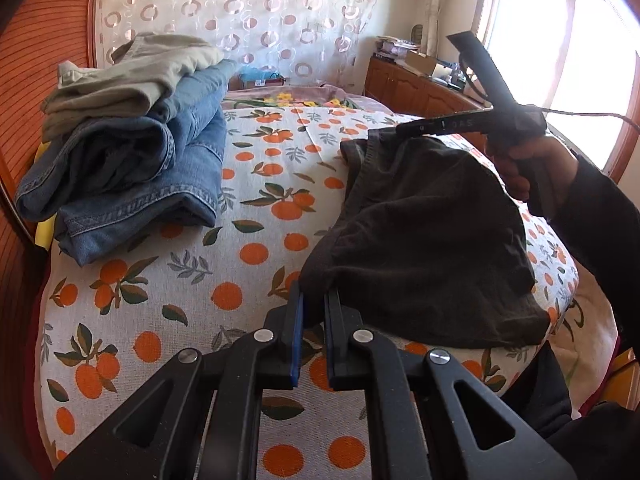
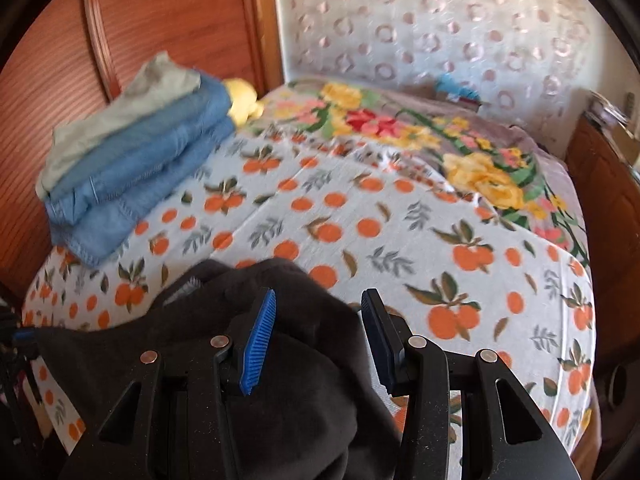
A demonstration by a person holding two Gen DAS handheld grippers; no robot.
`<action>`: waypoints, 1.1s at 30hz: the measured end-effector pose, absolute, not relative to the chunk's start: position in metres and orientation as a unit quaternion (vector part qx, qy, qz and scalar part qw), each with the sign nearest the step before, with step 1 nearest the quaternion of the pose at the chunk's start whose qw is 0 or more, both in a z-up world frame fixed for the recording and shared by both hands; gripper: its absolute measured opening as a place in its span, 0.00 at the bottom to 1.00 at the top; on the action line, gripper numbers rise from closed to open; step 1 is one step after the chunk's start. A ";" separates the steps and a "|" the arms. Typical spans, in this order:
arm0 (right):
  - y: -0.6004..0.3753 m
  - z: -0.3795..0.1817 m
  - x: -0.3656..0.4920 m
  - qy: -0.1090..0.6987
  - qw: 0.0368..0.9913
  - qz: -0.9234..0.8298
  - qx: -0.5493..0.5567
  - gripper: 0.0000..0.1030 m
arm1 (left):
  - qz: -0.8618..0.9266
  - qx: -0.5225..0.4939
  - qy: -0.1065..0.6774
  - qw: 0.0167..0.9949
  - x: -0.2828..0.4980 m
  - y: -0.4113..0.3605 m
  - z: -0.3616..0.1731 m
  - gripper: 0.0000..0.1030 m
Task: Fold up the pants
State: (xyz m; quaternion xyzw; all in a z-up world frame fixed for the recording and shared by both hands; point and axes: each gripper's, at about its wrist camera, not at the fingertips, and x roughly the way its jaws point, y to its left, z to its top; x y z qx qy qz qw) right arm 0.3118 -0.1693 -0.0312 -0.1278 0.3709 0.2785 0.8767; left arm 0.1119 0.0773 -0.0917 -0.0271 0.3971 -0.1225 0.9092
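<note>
Left hand-held gripper (image 1: 314, 296) pinches dark pants (image 1: 424, 240) at their near corner. Right hand-held gripper (image 2: 318, 312) holds their far edge, lifted above the bed (image 1: 168, 280).

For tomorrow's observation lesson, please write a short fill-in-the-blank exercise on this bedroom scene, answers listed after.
1. The bedsheet is printed with ____.
2. Both grippers work on a ____ coloured garment.
3. The folded pile holds blue jeans with a ____ garment on top.
4. The left gripper pinches the garment's ____.

Answers: oranges; dark; beige; edge
</note>
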 end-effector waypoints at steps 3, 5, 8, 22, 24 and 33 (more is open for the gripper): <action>-0.167 -0.037 0.321 0.387 0.868 0.277 -0.145 0.45 | -0.125 -0.027 0.399 0.908 0.114 0.077 -0.094 0.09; -0.167 -0.037 0.327 0.393 0.866 0.270 -0.149 0.45 | -0.127 -0.026 0.402 0.906 0.117 0.075 -0.096 0.09; -0.166 -0.042 0.340 0.405 0.863 0.267 -0.144 0.45 | -0.128 -0.025 0.406 0.905 0.120 0.074 -0.098 0.09; -0.158 -0.051 0.332 0.404 0.861 0.280 -0.136 0.05 | -0.127 -0.024 0.409 0.903 0.140 0.074 -0.090 0.09; -0.163 -0.036 0.328 0.377 0.876 0.275 -0.125 0.05 | -0.121 -0.012 0.396 0.910 0.151 0.069 -0.076 0.09; -0.215 0.080 0.300 0.207 0.959 0.187 -0.052 0.04 | -0.089 0.015 0.279 0.956 0.196 0.059 0.062 0.09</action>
